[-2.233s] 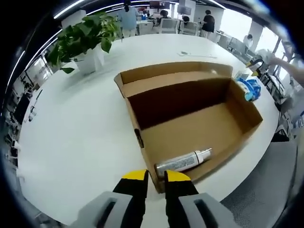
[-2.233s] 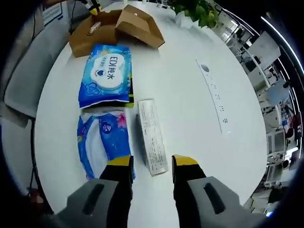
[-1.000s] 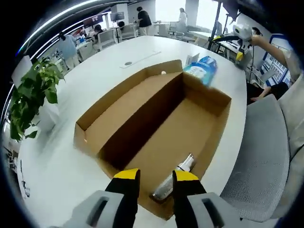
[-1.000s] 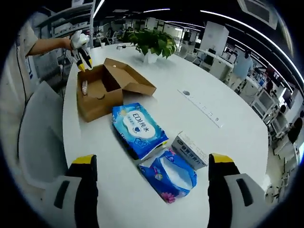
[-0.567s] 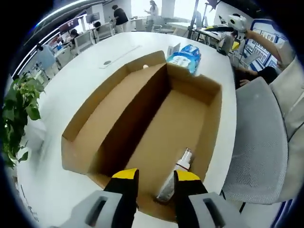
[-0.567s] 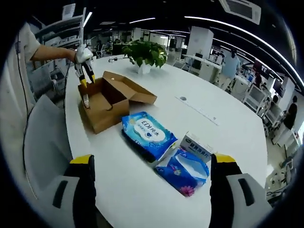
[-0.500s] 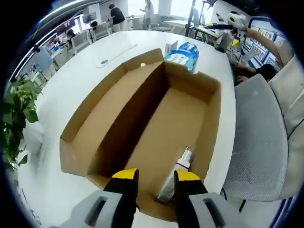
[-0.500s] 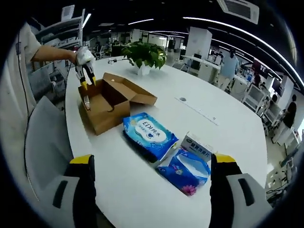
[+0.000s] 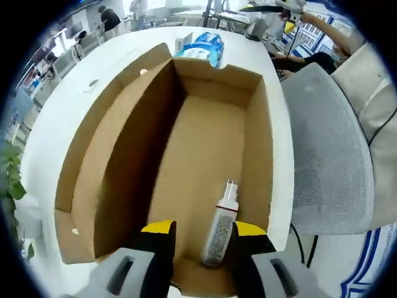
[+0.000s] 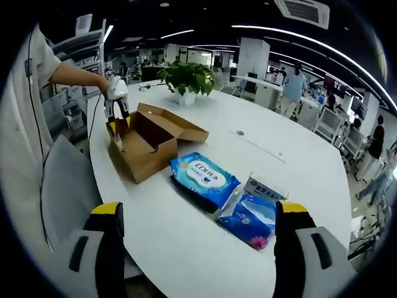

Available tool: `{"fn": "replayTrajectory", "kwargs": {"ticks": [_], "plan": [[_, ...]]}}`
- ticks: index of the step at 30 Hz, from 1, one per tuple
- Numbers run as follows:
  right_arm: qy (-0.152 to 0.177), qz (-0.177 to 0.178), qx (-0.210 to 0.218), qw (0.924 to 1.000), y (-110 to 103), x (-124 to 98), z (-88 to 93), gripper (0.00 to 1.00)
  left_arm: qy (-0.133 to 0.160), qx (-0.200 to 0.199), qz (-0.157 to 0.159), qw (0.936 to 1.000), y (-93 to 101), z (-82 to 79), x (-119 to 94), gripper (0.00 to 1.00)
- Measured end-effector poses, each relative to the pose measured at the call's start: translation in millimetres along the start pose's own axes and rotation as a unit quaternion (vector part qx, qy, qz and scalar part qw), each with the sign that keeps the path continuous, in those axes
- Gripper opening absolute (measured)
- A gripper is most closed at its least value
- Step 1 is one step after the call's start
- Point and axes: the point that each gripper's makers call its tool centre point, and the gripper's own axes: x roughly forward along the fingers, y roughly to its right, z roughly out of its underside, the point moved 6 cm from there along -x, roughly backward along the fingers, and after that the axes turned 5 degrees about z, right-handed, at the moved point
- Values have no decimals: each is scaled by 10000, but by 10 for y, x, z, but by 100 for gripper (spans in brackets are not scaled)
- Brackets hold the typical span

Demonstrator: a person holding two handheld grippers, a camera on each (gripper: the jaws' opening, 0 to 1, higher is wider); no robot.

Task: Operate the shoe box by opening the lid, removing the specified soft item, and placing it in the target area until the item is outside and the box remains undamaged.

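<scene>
In the left gripper view, the left gripper [image 9: 198, 228] is seen with its yellow-tipped jaws a small way apart, nothing clamped, and a spray bottle [image 9: 221, 225] is framed in the gap between them. The bottle is lying on the floor of the open shoe box [image 9: 118, 149], nozzle towards 12 o'clock, close to the box's right wall. Beyond the far wall, at 12 o'clock, a blue wipes pack [image 9: 203, 47] is spotted on the white table [image 9: 43, 124], and a grey mesh chair [image 9: 329, 149] is seen at 3 o'clock.

In the right gripper view, the right gripper [image 10: 197, 214] is held with its jaws spread wide, nothing between them. Just beyond, at 12 o'clock, the blue wipes pack [image 10: 203, 178] is laid flat, with a flowered tissue pack [image 10: 250, 221] and a small white carton [image 10: 265, 187] at 2 o'clock. At 10 o'clock the shoe box [image 10: 149, 149] stands with its lid folded back, the left gripper [image 10: 116, 138] dipped over its near end. A potted plant [image 10: 186, 77] is seen behind.
</scene>
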Motion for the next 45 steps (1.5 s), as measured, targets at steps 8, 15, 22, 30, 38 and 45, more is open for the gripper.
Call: {"fn": "replayTrajectory", "kwargs": {"ticks": [8, 15, 22, 30, 38, 45], "plan": [[-28, 71, 199, 9998, -37, 3, 84, 96, -310, 455, 229, 9982, -19, 72, 136, 43], [-77, 105, 347, 9993, -75, 4, 144, 96, -480, 788, 436, 9948, -16, 114, 228, 41], [-153, 232, 366, 9989, -4, -36, 179, 96, -651, 1076, 507, 9908, -34, 132, 345, 41], [-125, 260, 389, 9988, -28, -43, 189, 96, -624, 1387, 467, 9873, -34, 88, 423, 39], [-57, 179, 395, 9990, -95, -2, 163, 96, -506, 1434, 151, 9883, -65, 68, 441, 28], [19, 130, 382, 9992, -135, 23, 129, 96, -487, 1346, 45, 9897, -53, 54, 451, 24]]}}
